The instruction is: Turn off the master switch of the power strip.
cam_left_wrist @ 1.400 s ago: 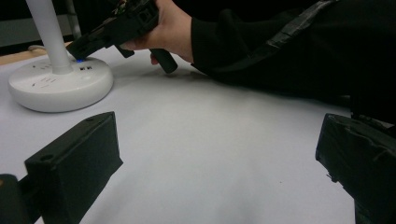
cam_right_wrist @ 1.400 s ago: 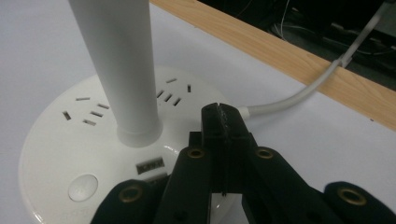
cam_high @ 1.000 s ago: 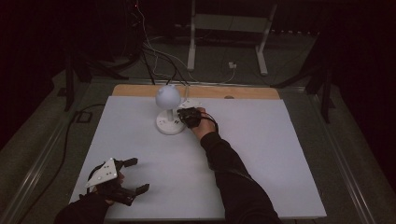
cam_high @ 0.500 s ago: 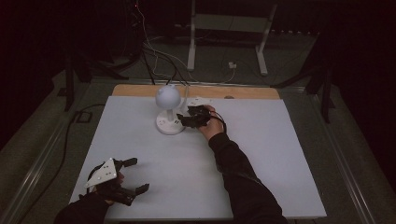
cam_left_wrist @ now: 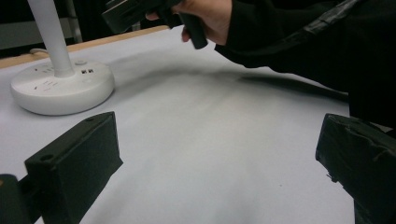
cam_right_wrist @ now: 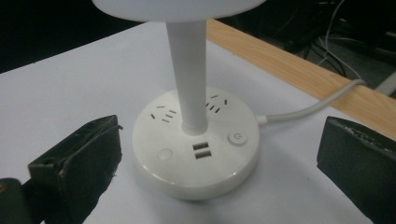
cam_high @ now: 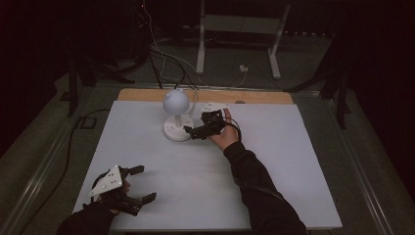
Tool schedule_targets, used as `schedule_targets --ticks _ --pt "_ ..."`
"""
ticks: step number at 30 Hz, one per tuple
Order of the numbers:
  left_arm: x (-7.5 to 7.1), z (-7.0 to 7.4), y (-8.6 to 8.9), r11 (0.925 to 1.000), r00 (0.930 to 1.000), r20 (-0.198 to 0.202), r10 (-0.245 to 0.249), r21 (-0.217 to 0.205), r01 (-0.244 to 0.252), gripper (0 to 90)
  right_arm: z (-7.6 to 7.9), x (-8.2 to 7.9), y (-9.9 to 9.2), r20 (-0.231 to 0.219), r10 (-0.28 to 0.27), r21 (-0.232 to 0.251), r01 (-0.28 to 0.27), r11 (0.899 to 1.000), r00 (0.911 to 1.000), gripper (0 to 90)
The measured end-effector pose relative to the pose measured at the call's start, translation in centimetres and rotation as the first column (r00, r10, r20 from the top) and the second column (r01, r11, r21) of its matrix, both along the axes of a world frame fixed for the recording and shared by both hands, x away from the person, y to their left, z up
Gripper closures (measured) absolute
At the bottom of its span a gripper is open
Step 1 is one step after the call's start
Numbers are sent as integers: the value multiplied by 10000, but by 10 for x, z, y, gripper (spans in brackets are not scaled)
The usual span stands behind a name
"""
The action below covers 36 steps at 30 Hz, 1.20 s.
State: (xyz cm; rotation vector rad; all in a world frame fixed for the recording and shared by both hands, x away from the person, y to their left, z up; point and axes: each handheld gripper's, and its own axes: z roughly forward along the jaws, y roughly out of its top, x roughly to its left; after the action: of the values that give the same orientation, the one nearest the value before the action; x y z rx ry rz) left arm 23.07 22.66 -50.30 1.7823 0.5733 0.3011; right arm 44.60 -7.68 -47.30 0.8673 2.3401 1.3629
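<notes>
Dark floor surrounds the white tabletop (cam_high: 293,161). From the high view, the desk lamp (cam_high: 177,117) is seen near its far edge, the right hand-held gripper (cam_high: 195,132) just beside the lamp's base, its jaws just opened wide and empty. In the left gripper view, the left hand-held gripper (cam_left_wrist: 219,163) stands wide open, empty. In the right gripper view, the base (cam_right_wrist: 196,149) is judged rigid, smooth, bottom-heavy; the thin stem (cam_right_wrist: 189,74) should be gripped. No containers are seen.

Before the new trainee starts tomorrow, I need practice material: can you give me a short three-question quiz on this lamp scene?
1. True or false: the right gripper is clamped on the lamp.
2. What lies on the lamp base in front of the stem? A) two USB ports B) a dial C) a plug
3. Where does the left gripper sit?

Key: 1. False; it is open beside the base, nothing between its jaws. 2. A. 3. Open, at the near left of the table.
</notes>
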Motion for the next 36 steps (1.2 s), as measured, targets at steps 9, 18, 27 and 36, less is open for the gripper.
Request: schedule_targets --ticks 9,18,27,36 --pt "0 0 -1 10000 10000 5 -45 11 45 4 16 -15 -14 -357 538 -257 -547 9982 9979 3" --pt "1 -1 -1 10000 10000 -46 -48 13 48 4 26 -33 -39 -573 891 -563 -923 9941 9944 3" --pt "1 -1 -2 10000 10000 -57 -41 36 42 4 30 -53 -68 -544 858 -550 -887 9945 9948 3" --pt "1 -1 -2 10000 10000 -58 -53 34 53 4 30 -79 -96 -333 825 -422 -839 9956 9960 3"
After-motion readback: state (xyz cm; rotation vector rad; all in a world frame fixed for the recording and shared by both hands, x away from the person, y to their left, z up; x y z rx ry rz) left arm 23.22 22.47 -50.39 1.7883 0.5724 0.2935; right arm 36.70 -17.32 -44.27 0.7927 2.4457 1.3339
